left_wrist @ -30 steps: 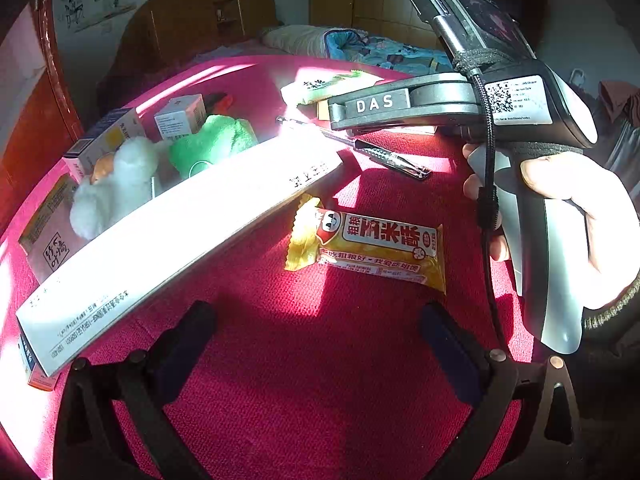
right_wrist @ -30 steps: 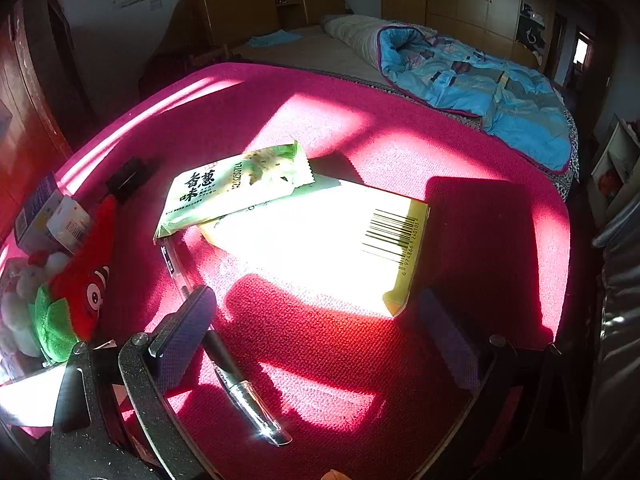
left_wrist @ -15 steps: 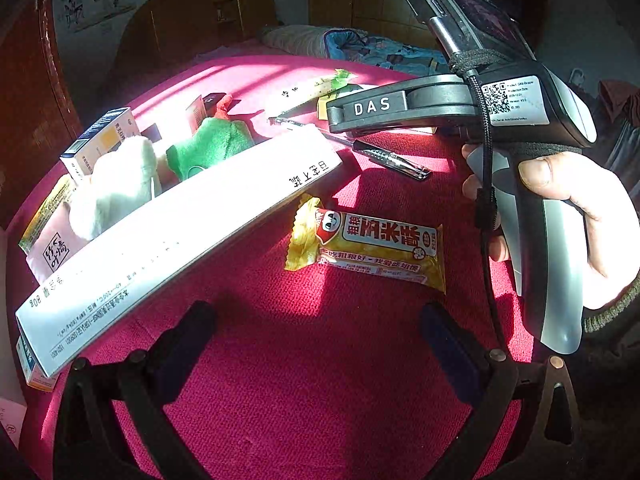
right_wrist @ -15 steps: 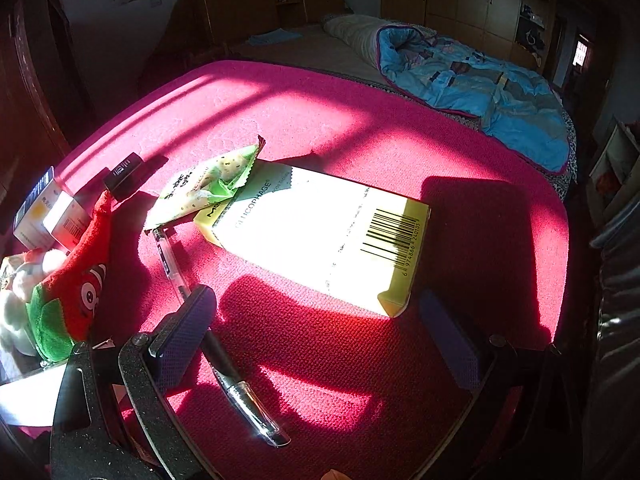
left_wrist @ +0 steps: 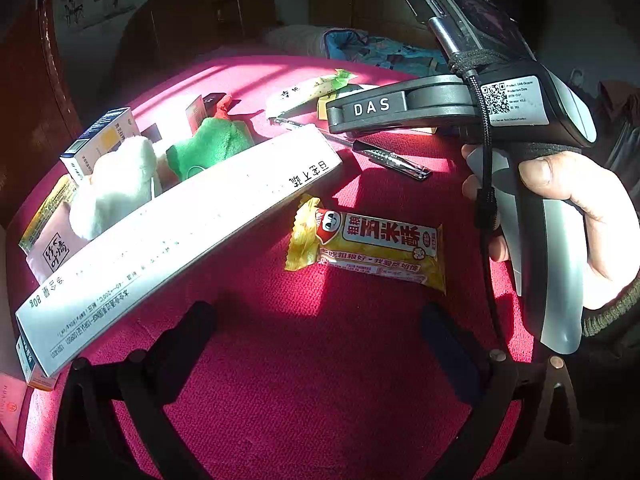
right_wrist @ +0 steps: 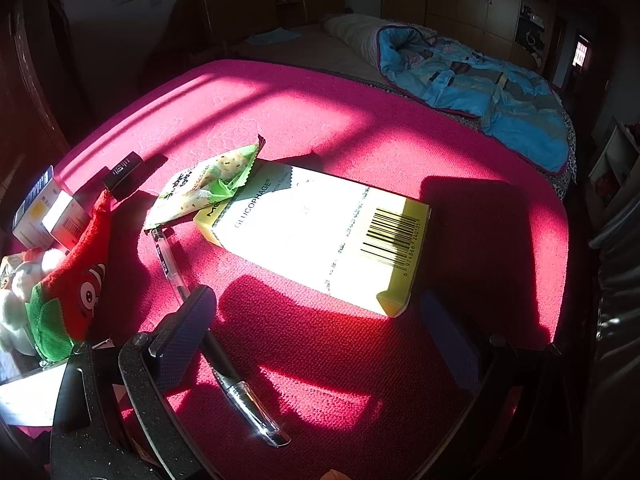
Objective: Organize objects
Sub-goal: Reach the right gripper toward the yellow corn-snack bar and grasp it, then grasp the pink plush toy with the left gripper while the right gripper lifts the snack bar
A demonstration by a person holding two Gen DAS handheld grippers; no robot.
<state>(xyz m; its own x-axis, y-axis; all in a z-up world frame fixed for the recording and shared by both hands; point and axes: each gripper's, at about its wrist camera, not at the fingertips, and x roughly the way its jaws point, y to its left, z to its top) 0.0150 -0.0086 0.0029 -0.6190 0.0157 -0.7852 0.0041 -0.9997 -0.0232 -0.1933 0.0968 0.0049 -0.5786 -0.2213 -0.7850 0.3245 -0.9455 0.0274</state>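
Note:
My left gripper (left_wrist: 320, 344) is open above the red cloth, a short way in front of a yellow snack bar (left_wrist: 370, 246). A long white box (left_wrist: 176, 236) lies slanted to its left, with a green and white plush toy (left_wrist: 200, 148) behind it. In the left wrist view a hand holds the right gripper's handle (left_wrist: 536, 208) on the right. My right gripper (right_wrist: 318, 330) is open and empty, just short of a white and yellow Glucophage box (right_wrist: 320, 236). A pen (right_wrist: 216, 356) runs under its left finger (right_wrist: 184, 328). A green snack packet (right_wrist: 204, 184) leans on the box's far end.
Small medicine boxes (left_wrist: 100, 140) stand at the left edge of the table (right_wrist: 460, 360). A red plush (right_wrist: 80, 276) and a small black box (right_wrist: 124, 168) sit left in the right wrist view. Beyond the table lies a bed with a blue quilt (right_wrist: 480, 80).
The green packet has slid left and tipped up off the Glucophage box, uncovering the box's top. The left view has shifted slightly; both grippers stay open.

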